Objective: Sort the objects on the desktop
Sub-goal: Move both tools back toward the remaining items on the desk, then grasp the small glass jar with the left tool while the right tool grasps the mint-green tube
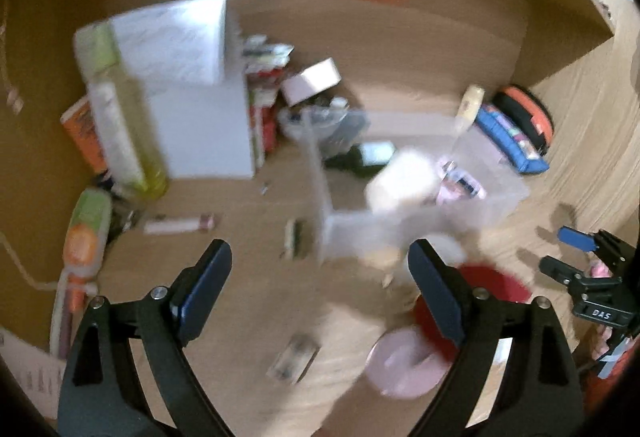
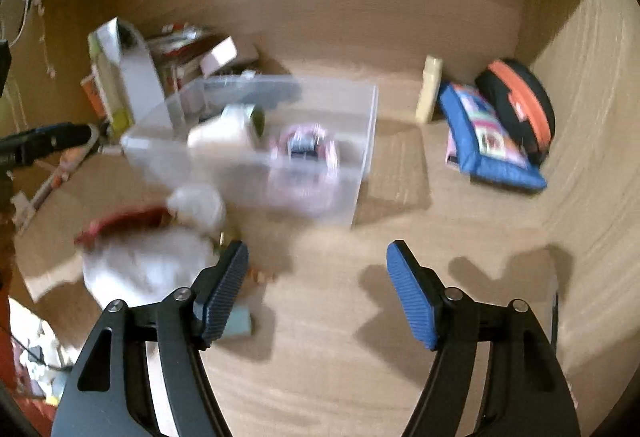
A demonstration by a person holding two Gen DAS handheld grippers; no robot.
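A clear plastic bin [image 2: 360, 125] stands mid-desk, holding a white cylinder [image 2: 224, 129] and a pink packet [image 2: 304, 149]. In the left wrist view the same bin [image 1: 504, 193] lies ahead to the right, blurred. My left gripper [image 1: 320, 257] is open over bare desk, nothing between its fingers. My right gripper [image 2: 316, 257] is also open and empty, in front of the bin. A red lid [image 2: 120, 221] and a pink round lid [image 1: 400, 361] lie near the front beside a white blurred object [image 2: 144, 269]. The right gripper [image 1: 576, 257] shows at the right edge of the left wrist view.
A white box [image 1: 188, 77], a green-labelled bottle [image 1: 120, 117] and cluttered packets stand at the back left. A blue pouch [image 2: 488, 141], an orange-black case [image 2: 520, 105] and a cream bottle [image 2: 430, 89] sit at the back right. Wooden walls enclose the desk. Small items [image 1: 292, 357] lie loose.
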